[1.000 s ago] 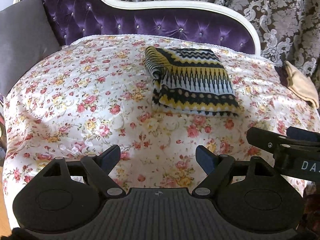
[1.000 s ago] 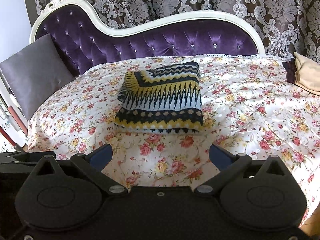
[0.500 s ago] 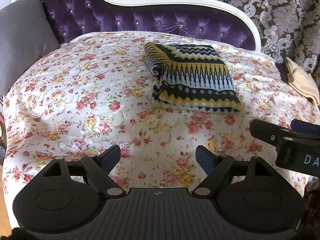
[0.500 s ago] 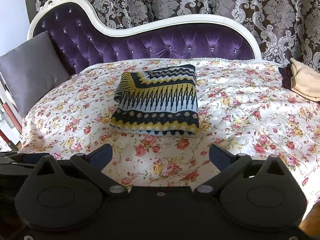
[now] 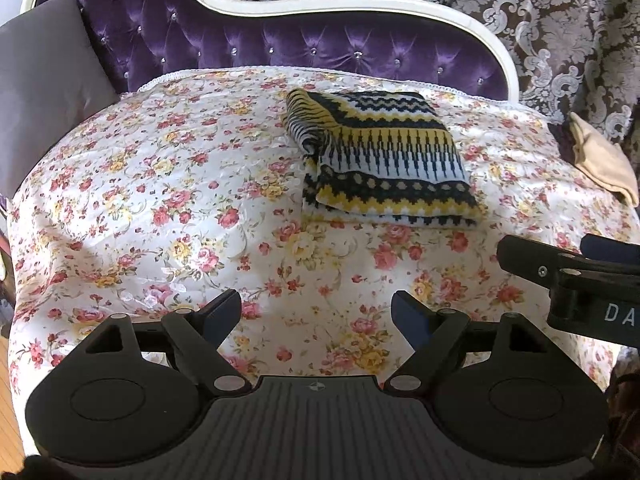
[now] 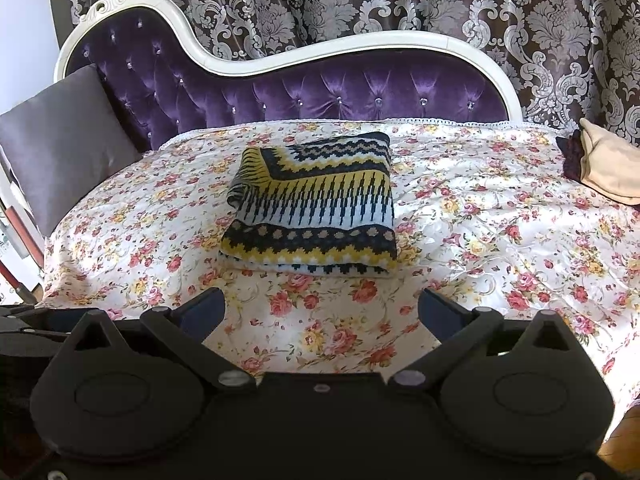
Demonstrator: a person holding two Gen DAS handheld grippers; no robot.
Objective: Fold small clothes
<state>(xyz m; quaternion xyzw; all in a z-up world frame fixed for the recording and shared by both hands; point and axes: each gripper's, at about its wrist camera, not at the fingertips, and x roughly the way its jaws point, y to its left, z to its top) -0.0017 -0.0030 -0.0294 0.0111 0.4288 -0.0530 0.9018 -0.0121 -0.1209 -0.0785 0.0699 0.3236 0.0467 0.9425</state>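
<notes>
Left tongs gape wide, empty, above the flowered bedspread; right tongs equally wide, gripping nothing. The folded sweater sits mid-bed, near the purple headboard, its underlayers hidden. A beige cloth is cut off at the right edge; bare bedspread lies between tongs and sweater.

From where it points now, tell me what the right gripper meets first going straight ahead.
Probably bare floral bedspread, then the folded knit sweater lying beyond it. The open right gripper holds nothing; depth is uncertain.
</notes>
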